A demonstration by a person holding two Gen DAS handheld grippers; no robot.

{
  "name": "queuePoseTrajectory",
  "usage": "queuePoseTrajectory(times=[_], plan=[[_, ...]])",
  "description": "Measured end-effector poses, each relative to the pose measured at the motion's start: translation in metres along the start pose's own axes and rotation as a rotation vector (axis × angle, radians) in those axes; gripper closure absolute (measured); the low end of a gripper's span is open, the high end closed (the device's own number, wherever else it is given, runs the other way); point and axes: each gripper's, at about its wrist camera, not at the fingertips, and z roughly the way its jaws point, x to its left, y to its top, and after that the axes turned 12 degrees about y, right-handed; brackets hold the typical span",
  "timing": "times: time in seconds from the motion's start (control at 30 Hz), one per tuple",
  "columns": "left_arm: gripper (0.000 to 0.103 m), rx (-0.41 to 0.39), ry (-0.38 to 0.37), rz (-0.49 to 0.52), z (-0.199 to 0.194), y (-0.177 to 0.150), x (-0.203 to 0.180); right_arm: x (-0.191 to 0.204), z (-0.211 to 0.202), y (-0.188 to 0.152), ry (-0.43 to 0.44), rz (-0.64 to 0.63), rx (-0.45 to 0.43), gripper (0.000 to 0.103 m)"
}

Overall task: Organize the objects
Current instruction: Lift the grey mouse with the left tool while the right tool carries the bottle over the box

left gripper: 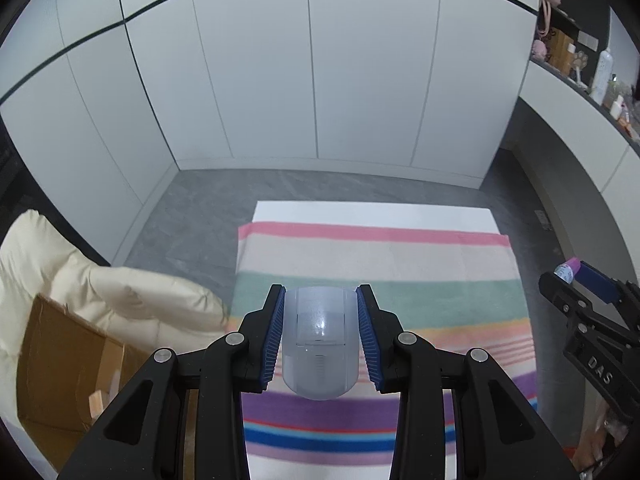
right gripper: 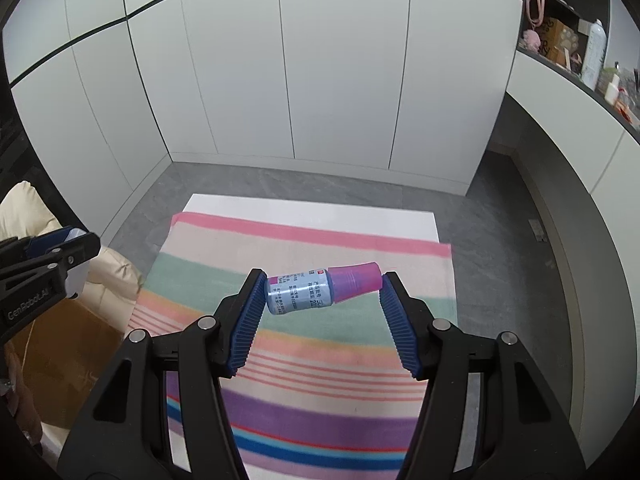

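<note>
Room: white panelled cupboard doors stand behind a grey floor; a cluttered shelf runs along the right.
Bench: a low white bench carries a striped cloth of pink, green, purple and blue bands. Nothing visible lies on the cloth.
Left side: a cream padded cushion sits beside an open brown cardboard box, which holds some pale items too blurred to name.
Left claw: the left claw is closed partway on a translucent grey rounded plastic container, its blue ribbed pads pressing both sides, held in the air above the cloth.
Right claw: the right claw is open fairly wide, pinching a small bottle with a blue-and-white label and a pink cap end to end; the bottle lies crosswise and slightly tilted, above the cloth.
Risk, bottle: it seems caught only by its base and cap tip at the very pad ends, so a jolt or tilt could likely let it pivot and drop.
Risk, container: its smooth curved walls may slip forward if the squeeze eases.
Risk, both: the claws are near each other and could collide when setting things down.
</note>
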Motion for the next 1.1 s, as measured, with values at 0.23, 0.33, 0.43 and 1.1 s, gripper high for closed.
queuePoseTrajectory(times=[0.23,0.33,0.43,1.1], plan=[[0.067,-0.016,-0.024,0.046,-0.043,-0.029,0.003,0.002,-0.032,-0.023,-0.030,-0.002,0.000,0.042],[0.067,-0.030,-0.030,0.051,-0.063,-0.039,0.007,0.004,-0.048,-0.035,-0.027,0.007,-0.007,0.042],[0.067,-0.020,-0.033,0.054,-0.077,-0.049,0.012,0.008,-0.062,-0.047,-0.033,0.000,-0.009,0.042],[0.067,-0.053,0.080,0.060,-0.112,-0.133,0.055,0.041,-0.131,-0.136,0.016,-0.005,0.043,0.042]])
